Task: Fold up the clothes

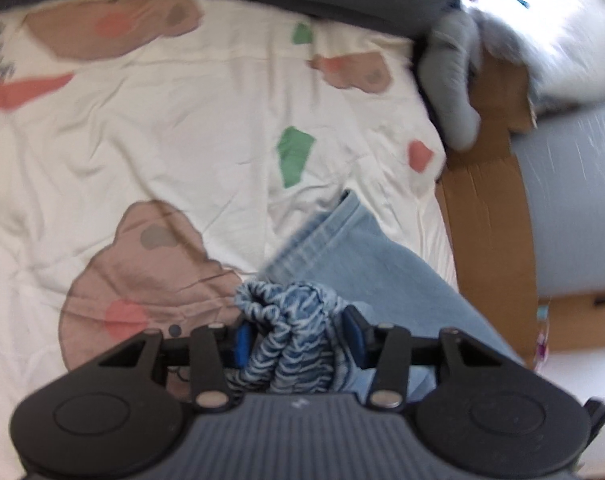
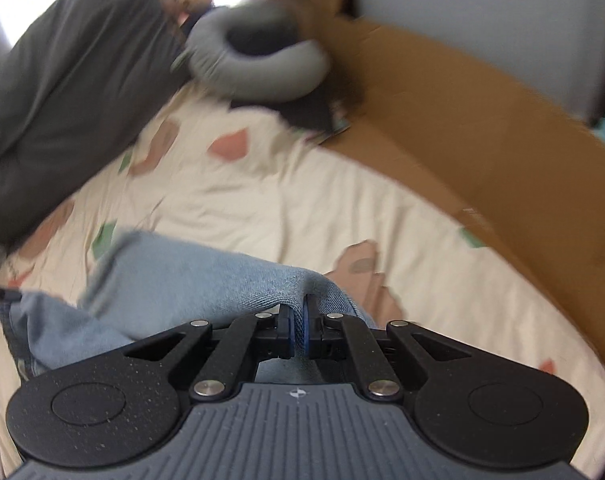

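Right in front of the left gripper (image 1: 298, 340), a bunched, gathered band of blue denim fills the gap between its blue pads: the left gripper is clamped on what looks like the elastic waist of a pair of jeans (image 1: 366, 264), and a hemmed edge of the same cloth runs ahead and to the right of it over the patterned bedspread (image 1: 162, 128). The right gripper (image 2: 297, 330) has its jaws nearly together, pinching a thin fold of the jeans (image 2: 190, 276), which trail away to its left and partly off the bedspread (image 2: 342, 200). So the garment hangs between the two grippers, held at two points and resting in part on the bed. Judging by its look, the denim is soft and limp yet fairly thick and weighty for cloth; it should sag between grips, hold a crease well and slip little in the pads. The gathered waistband is bulky and gives a firm hold; hems and seams would serve as good places too, while a single-layer pinch mid-panel would only drag. Counted: one pair of jeans, two grippers, one bedspread, one dark pillow (image 2: 62, 92) far ahead and left of the right gripper, one grey ring-shaped cushion (image 2: 258, 68) ahead of it, and cardboard (image 2: 482, 152) to its right, number of pieces unclear.
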Demonstrator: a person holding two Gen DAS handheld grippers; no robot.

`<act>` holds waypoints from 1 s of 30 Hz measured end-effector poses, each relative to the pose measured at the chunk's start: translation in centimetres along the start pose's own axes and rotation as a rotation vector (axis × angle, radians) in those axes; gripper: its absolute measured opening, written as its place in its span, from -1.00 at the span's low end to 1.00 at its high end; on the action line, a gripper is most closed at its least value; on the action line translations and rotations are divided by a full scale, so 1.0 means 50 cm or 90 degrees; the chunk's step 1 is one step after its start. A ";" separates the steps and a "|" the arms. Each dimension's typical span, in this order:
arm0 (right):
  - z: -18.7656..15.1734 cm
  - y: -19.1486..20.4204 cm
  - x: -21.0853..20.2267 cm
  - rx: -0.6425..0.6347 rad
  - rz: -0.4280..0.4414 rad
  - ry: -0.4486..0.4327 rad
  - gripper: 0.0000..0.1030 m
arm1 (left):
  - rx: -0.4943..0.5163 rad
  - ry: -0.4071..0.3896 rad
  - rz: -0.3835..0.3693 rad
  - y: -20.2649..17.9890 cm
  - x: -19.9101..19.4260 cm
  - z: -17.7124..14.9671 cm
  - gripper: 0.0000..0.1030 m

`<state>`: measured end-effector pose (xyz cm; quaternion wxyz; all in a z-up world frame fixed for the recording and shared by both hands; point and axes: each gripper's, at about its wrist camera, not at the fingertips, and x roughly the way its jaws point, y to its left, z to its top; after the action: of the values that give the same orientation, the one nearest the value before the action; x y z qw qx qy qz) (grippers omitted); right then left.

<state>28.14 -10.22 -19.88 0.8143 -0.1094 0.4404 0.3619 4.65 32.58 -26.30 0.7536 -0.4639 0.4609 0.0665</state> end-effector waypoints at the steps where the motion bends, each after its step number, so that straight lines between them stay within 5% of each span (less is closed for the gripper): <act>1: -0.003 -0.010 -0.020 0.012 -0.009 -0.007 -0.97 | 0.019 0.002 0.002 -0.006 -0.005 -0.003 -0.05; 7: -0.054 -0.074 -0.107 0.089 -0.058 -0.020 -0.96 | 0.119 0.009 0.018 -0.045 -0.016 -0.023 -0.02; 21: -0.314 -0.186 -0.124 0.305 -0.136 0.105 -0.93 | 0.325 0.035 0.050 -0.100 -0.002 -0.096 0.07; 27: -0.320 -0.172 -0.142 0.283 -0.133 0.118 -0.66 | 0.395 0.020 0.070 -0.122 0.000 -0.112 0.10; 30: -0.292 -0.152 -0.161 0.236 -0.135 0.104 -0.24 | 0.427 0.011 0.072 -0.133 -0.001 -0.122 0.10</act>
<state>21.24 -26.88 -23.12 0.8154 -0.0322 0.5501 0.1772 4.27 24.24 -22.89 0.8556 -0.1642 0.4883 -0.0510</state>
